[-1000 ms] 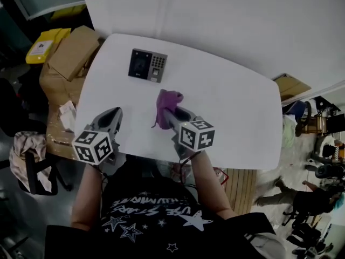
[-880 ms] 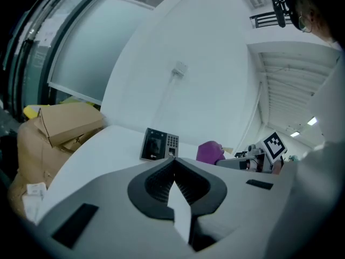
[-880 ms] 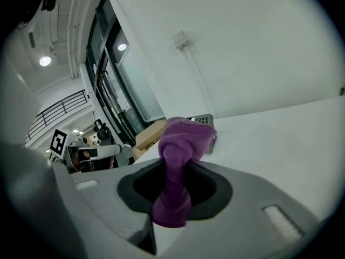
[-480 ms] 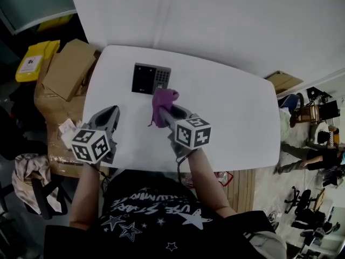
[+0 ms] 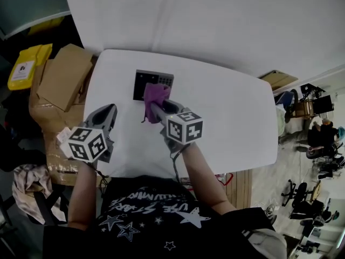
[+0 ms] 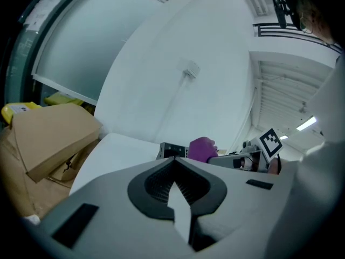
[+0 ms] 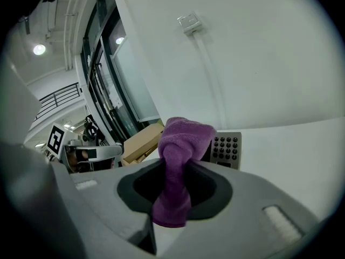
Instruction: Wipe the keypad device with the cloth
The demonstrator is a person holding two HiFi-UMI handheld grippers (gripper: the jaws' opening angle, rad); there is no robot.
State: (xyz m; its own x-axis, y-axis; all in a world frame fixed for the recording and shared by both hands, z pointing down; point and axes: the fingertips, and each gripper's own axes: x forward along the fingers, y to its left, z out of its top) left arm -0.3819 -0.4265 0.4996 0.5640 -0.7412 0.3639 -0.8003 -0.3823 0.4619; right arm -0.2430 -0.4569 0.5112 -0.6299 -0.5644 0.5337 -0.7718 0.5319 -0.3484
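The dark keypad device (image 5: 145, 82) lies flat on the white table (image 5: 226, 117) toward its far left; its number keys (image 7: 227, 147) show in the right gripper view. My right gripper (image 5: 153, 106) is shut on a purple cloth (image 5: 155, 95), and the bunched cloth (image 7: 179, 161) hangs over the near right part of the device, hiding part of it. Whether cloth and device touch cannot be told. My left gripper (image 5: 109, 112) hovers over the table's left side, shut with nothing in it, well short of the device (image 6: 172, 150).
Cardboard boxes (image 5: 60, 74) and a yellow package (image 5: 22, 67) sit beyond the table's left edge. A white wall (image 5: 215, 20) rises right behind the table. Chairs and other gear (image 5: 318, 139) stand on the floor at the right.
My right gripper has carried the purple cloth forward and left, from the table's middle to over the keypad device. The left gripper has kept its place.
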